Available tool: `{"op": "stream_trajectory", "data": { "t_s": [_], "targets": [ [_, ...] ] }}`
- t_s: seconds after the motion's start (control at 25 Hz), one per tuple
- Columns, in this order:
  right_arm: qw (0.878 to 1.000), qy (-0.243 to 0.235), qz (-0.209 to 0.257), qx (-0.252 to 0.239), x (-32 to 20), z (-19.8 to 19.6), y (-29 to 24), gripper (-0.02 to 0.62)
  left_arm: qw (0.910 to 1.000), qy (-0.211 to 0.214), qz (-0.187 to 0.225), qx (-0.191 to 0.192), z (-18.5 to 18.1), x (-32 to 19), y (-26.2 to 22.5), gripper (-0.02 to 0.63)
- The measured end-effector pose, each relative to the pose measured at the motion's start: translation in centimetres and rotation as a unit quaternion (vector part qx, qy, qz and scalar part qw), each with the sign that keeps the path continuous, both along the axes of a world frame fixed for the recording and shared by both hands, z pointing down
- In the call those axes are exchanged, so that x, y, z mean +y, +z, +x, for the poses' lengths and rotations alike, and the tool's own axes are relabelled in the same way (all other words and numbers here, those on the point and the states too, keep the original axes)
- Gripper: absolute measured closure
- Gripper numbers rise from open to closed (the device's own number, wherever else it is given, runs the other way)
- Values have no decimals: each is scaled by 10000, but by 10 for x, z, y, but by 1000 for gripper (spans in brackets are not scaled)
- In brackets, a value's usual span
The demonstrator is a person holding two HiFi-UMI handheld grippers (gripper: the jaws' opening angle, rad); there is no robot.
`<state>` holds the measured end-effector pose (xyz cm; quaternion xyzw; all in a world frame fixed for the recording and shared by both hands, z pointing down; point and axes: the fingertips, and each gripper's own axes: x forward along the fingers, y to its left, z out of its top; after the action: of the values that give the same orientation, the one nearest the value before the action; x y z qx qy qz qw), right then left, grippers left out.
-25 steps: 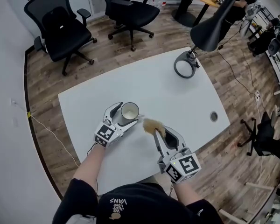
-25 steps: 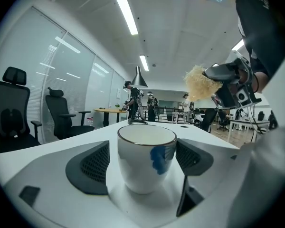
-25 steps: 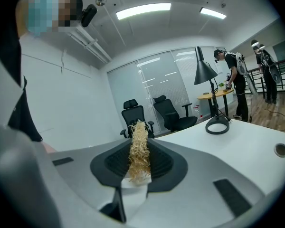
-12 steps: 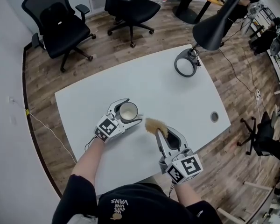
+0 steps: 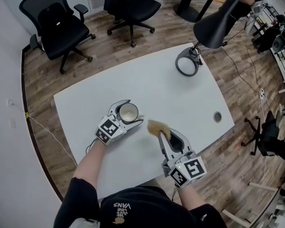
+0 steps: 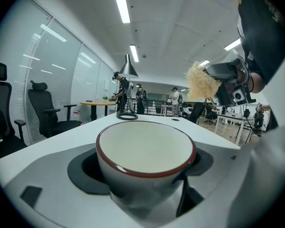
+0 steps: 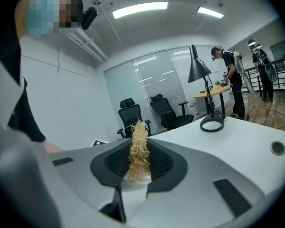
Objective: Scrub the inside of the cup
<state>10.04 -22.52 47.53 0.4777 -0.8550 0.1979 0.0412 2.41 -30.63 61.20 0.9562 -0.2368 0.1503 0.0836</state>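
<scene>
A white cup with a dark red rim (image 5: 128,112) (image 6: 145,155) stands upright on the white table (image 5: 147,87), gripped between the jaws of my left gripper (image 5: 128,114). Its inside is pale and bare. My right gripper (image 5: 160,131) is shut on a tan fibrous scrubber (image 5: 156,127) (image 7: 138,151), held just right of the cup and apart from it. In the left gripper view the scrubber (image 6: 201,83) hangs above and to the right of the cup's rim.
A black desk lamp with a ring base (image 5: 187,64) stands at the table's far right. A cable hole (image 5: 217,117) sits near the right edge. Black office chairs (image 5: 54,25) stand on the wood floor beyond the table. People stand far back in the room (image 7: 232,77).
The left gripper with the cup has shifted slightly left and stayed shut. The right gripper and scrubber have hardly moved.
</scene>
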Motion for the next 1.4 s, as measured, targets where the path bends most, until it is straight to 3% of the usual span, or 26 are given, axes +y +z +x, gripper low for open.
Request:
{"op": "stream_trajectory", "data": {
  "t_s": [0.2,0.48,0.84,1.4],
  "targets": [
    [10000,-14,46,34,1,0,-4,514,9998,-88,118,-149,1,3,-1,184],
    [9998,-95,179,37,10,-4,-16,514,9982,278,311,-438,9,42,-13,184],
    [9990,-242,355,-94,37,-17,-33,514,9982,-86,233,-549,-3,75,-50,184],
    [9939,-672,858,-150,102,-61,-75,514,9912,-95,791,-1060,-17,150,-104,183]
  ]
}}
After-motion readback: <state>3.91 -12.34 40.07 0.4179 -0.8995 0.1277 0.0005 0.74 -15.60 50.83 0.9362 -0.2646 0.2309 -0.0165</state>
